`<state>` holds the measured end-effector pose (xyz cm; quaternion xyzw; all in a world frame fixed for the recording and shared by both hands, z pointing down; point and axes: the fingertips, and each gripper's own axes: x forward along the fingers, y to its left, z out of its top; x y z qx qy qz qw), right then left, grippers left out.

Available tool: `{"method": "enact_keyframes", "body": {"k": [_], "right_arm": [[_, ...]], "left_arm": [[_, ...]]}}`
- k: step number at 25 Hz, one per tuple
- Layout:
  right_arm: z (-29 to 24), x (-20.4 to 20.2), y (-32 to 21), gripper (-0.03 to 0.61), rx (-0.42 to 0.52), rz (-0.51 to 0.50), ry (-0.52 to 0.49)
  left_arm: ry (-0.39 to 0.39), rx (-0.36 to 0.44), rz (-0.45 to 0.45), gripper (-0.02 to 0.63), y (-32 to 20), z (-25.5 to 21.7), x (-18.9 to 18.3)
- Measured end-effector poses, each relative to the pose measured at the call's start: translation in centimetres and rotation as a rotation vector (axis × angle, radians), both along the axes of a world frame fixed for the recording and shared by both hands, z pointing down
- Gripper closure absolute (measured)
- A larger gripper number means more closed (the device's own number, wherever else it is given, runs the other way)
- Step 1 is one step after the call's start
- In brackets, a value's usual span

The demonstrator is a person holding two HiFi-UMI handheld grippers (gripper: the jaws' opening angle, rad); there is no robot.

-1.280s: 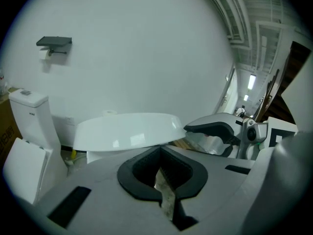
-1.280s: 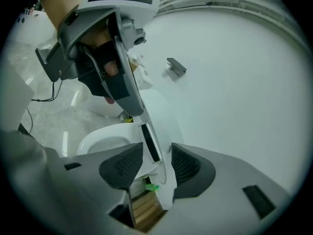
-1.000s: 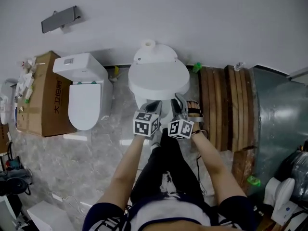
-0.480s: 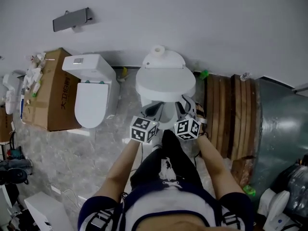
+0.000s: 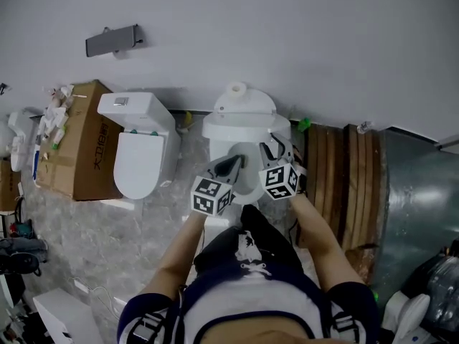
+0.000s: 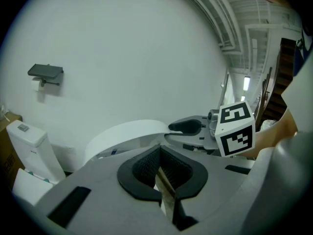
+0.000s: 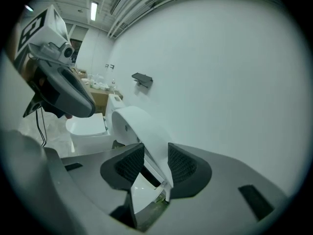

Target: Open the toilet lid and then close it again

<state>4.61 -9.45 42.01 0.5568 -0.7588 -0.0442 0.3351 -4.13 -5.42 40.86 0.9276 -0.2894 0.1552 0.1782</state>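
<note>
Lifting looks to be the step in hand. The white plastic toilet lid stands part-raised at centre frame in the head view, on its round white ceramic toilet. The right gripper has its fingers clasped on the lid's front rim, which fills the gap between the pads in the right gripper view; those fingers have just eased open a little with the rim between them. The left gripper, just left of it, has its fingers clenched on nothing and points toward the bowl.

To do it well, let the right wrist roll with the hinge's arc; keep the clasp light enough for the rim to pivot; push up and back rather than pulling toward the body; keep the left gripper out of the lid's sweep.

A second ago the lid lay flat and shut, with both grippers at its front edge; now it tilts up, the opening beneath shows, and both grippers sit higher in frame.
</note>
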Motion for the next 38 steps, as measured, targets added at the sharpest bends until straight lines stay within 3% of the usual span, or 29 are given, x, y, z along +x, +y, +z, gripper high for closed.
{"method": "enact_keyframes", "body": {"k": [8,24,38], "right_arm": [[-2.0,0.9,-3.1,0.448,-0.003,-0.025,-0.049],[-4.1,2.4,-8.2,0.443,-0.007,-0.070,-0.140],[-6.6,4.4,-16.1,0.440,-0.003,-0.044,-0.267]], "left_arm": [[0.025,0.042,-0.027,0.607,-2.8,-1.7,1.3],[0.069,0.023,-0.066,0.607,-4.7,-1.4,3.3],[0.063,0.024,-0.107,0.607,-6.7,-0.4,3.9]]}}
